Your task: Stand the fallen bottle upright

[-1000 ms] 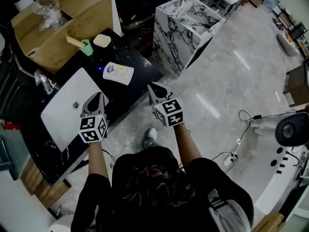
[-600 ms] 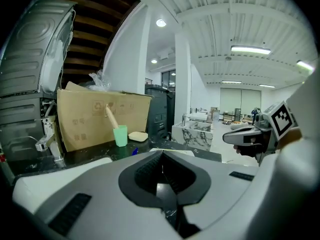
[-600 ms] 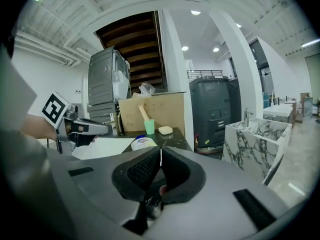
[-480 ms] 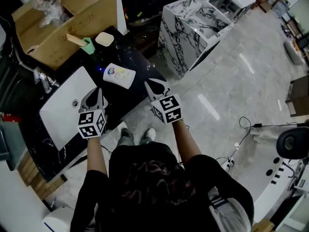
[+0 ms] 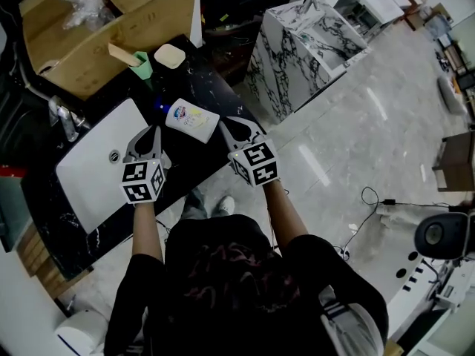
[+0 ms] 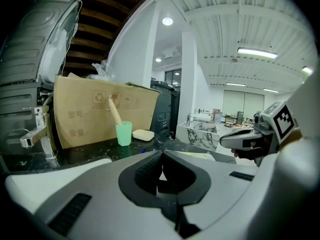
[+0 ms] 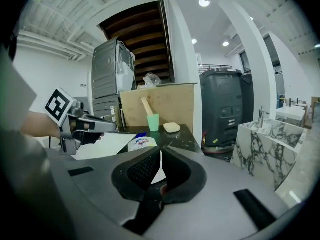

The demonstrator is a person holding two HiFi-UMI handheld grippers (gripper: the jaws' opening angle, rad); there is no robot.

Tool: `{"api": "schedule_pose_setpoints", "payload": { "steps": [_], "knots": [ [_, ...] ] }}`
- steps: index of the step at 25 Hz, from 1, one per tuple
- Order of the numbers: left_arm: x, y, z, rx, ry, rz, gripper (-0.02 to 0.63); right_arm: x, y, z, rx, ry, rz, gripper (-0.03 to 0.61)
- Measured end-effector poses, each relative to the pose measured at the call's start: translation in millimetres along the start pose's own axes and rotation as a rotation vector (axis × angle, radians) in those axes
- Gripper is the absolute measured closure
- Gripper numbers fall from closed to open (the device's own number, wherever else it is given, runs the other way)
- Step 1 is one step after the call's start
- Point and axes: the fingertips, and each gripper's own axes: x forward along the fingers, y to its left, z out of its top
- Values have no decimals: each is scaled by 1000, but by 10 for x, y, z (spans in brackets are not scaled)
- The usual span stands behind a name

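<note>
The fallen bottle (image 5: 193, 121) is white with a colourful label and a blue cap end; it lies flat on the black counter (image 5: 223, 95) beside the sink. My left gripper (image 5: 154, 130) is shut and empty, its tips over the basin's edge just left of the bottle. My right gripper (image 5: 224, 124) is also shut and empty, its tips right by the bottle's right end. In the right gripper view the bottle (image 7: 141, 143) lies just beyond the closed jaws, and the left gripper (image 7: 97, 126) shows at the left. The left gripper view shows the right gripper (image 6: 245, 141).
A white sink basin (image 5: 96, 165) with a faucet (image 5: 63, 117) takes up the counter's left. A green cup (image 5: 141, 65) with a wooden handle, a pale soap bar (image 5: 169, 55) and an open cardboard box (image 5: 96, 32) stand behind the bottle. A marbled cabinet (image 5: 308, 47) is at the right.
Both grippers have moved forward over the counter towards the bottle. The person has stepped closer to the counter's edge. Both jaws stayed shut.
</note>
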Motion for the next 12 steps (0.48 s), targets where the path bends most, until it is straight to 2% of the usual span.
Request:
{"api": "schedule_pose_setpoints", "payload": {
  "steps": [6, 12],
  "knots": [
    [310, 182, -41, -30, 18, -25, 597, 325, 55, -31, -25, 58, 32, 563],
    [580, 373, 3, -38, 15, -39, 597, 515, 127, -107, -69, 139, 63, 505]
  ]
}}
